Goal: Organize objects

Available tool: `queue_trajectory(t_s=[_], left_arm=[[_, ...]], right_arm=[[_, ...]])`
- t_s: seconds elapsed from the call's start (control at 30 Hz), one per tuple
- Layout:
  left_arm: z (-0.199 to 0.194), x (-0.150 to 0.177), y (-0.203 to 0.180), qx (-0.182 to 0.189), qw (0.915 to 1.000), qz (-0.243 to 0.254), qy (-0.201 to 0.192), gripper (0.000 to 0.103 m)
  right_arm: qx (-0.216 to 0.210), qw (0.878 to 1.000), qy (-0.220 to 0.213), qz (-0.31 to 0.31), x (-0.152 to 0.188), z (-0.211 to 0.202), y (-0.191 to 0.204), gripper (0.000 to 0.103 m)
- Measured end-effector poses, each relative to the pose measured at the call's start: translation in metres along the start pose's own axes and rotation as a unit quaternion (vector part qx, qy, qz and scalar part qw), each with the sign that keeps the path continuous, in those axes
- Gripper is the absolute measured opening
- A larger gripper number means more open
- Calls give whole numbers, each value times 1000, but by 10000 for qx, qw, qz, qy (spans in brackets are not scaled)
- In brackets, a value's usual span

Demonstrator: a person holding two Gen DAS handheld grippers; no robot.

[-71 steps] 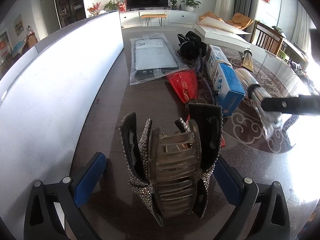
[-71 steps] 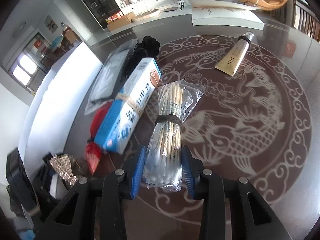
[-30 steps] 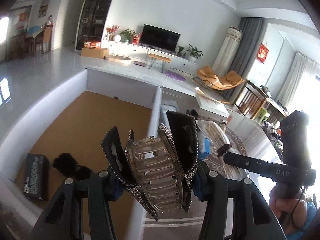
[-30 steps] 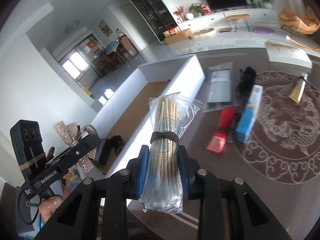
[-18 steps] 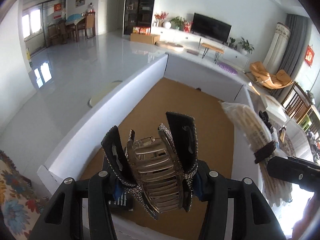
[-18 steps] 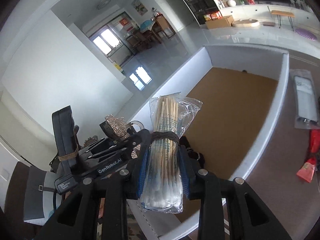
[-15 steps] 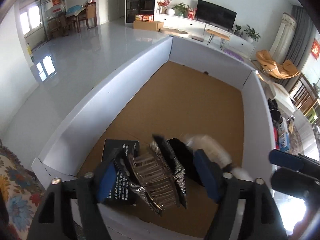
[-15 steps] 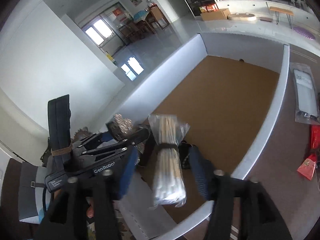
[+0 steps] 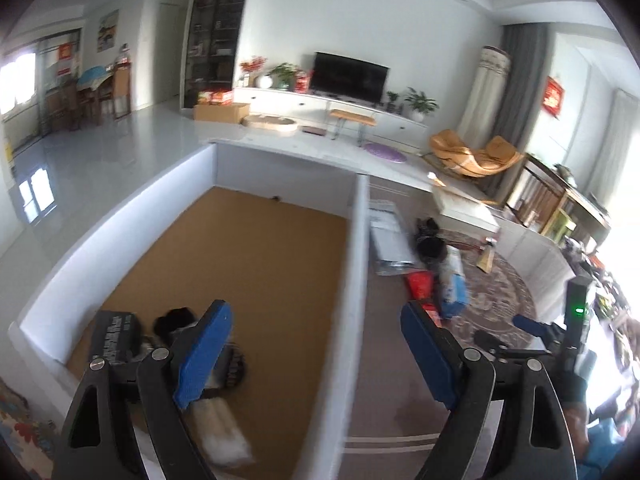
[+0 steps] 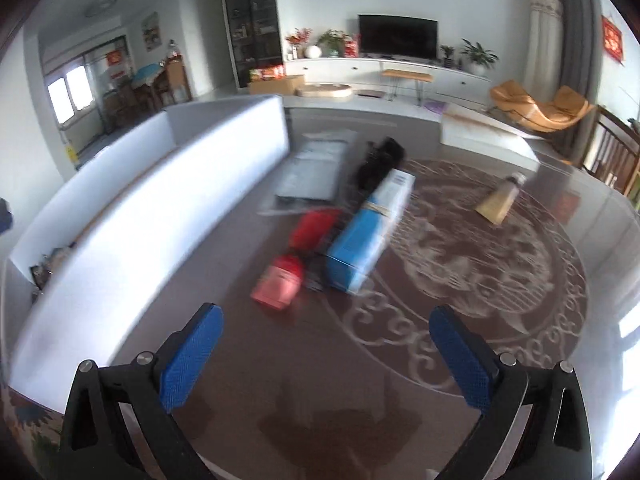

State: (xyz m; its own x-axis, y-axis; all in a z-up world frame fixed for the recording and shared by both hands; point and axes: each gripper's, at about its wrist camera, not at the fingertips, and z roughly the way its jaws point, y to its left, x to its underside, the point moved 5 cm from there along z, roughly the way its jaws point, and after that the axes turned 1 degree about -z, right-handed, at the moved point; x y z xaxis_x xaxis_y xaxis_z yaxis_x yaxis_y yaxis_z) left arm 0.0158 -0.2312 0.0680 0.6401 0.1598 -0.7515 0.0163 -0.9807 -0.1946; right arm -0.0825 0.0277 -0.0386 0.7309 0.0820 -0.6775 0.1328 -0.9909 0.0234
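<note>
left tongs (image 9: 316, 354) wide and empty over the white box (image 9: 356, 264); right tongs (image 10: 326, 354) opening, empty

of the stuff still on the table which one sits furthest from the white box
The gold tube with a silver cap, lying alone on the patterned table far right; the clear flat packet, red pouch and blue-and-white carton cluster nearer the white box.

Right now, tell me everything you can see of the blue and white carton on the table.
The blue and white carton is a long rectangular cardboard-looking box, blue at the near end and white at the far end, with a thin band around its middle. It lies flat on the dark patterned table, close beside a red packet; a black item sits at its far end. Motion blur hides any print.
</note>
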Motion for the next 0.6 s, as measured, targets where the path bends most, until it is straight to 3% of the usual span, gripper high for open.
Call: queue_trajectory(t_s=[0.13, 0.27, 0.37, 0.43, 0.6], left_arm=[[11, 18, -82, 677, 9959, 548, 256, 90], [42, 56, -135, 810, 9908, 854, 672, 90], [80, 83, -145, 691, 9892, 926, 903, 90], [106, 96, -145, 389, 9885, 1024, 1046, 90], [137, 103, -133, 34, 9879, 1075, 1120, 90]], right_arm=[[722, 9972, 176, 115, 29, 3, -72, 103], [893, 9936, 428, 552, 45, 4, -122, 103], [899, 9923, 505, 682, 50, 2, -132, 103], [864, 9924, 570, 660, 54, 5, -133, 103], [829, 9925, 614, 662, 60, 5, -130, 103]])
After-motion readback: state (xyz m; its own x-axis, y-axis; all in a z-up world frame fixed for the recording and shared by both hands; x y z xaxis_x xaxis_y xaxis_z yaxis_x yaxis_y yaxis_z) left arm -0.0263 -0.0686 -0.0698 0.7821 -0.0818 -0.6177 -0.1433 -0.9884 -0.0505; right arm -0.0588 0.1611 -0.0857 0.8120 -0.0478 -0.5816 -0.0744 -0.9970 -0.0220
